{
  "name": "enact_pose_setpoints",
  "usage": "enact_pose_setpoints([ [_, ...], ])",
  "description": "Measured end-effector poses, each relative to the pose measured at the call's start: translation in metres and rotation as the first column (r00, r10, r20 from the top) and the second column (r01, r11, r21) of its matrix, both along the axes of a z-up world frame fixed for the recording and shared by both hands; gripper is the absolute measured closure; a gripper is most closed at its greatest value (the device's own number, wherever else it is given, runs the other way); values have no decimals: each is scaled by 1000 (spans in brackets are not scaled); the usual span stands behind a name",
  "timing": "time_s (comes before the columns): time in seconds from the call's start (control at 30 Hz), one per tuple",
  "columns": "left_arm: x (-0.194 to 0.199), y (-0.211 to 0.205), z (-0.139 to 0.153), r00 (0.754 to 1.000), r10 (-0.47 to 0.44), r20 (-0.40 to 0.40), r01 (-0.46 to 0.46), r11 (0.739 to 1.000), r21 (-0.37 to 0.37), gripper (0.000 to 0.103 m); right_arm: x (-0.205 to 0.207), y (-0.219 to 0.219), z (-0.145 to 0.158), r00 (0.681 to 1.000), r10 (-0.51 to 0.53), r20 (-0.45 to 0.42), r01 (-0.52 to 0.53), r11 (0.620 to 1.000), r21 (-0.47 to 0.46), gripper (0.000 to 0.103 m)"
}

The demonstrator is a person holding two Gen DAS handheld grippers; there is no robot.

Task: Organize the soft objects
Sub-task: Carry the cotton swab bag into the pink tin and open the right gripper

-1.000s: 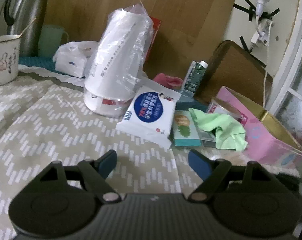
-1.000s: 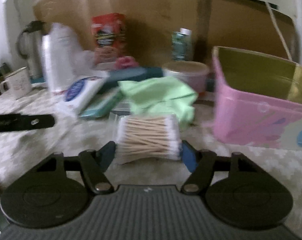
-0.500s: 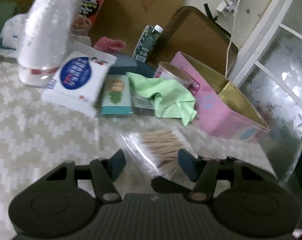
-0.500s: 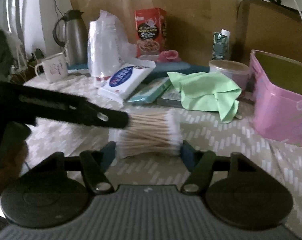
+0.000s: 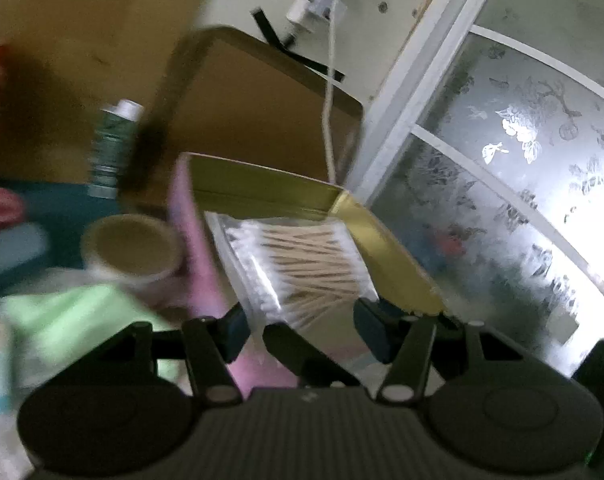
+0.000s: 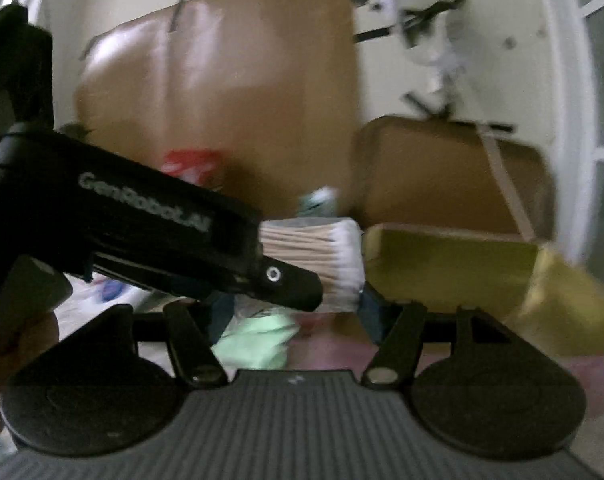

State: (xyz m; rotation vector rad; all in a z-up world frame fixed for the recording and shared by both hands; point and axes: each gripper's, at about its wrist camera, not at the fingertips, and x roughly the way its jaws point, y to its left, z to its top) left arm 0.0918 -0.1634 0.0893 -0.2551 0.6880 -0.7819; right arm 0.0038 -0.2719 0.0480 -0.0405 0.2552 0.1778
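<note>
Both claws have lifted the bag of cotton swabs (image 5: 297,264) off the counter to the pink box (image 5: 342,216). Right claw (image 6: 291,304) grips it; left claw (image 5: 299,332), just closing, pinches its edge. Clear the rim, then release together.

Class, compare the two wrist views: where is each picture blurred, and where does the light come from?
Left wrist view: the green cloth and round tub smear with motion blur, the bag of cotton swabs is sharper, and the frosted window glares bright. Right wrist view: blurred throughout, dim, and curved by the fisheye.
</note>
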Motion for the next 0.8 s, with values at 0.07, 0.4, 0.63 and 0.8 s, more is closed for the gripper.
enact_pose_setpoints([
  [0.07,13,-24,-1,1000,0,2,0,1000,3,47,9,-20,0,999,-54,-5,54,999,0,36],
  [0.4,8,-30,-16,998,47,43,-49,997,64,36,29,-74,-19,966,-251,-61,253,966,43,8],
  [0.63,-40,86,-26,972,183,146,-193,980,57,34,-6,-35,-21,983,-177,39,175,983,50,17],
  [0.8,-54,164,-62,928,352,124,-368,918,150,36,-6,4,-16,1000,-3,12,2,998,65,38],
])
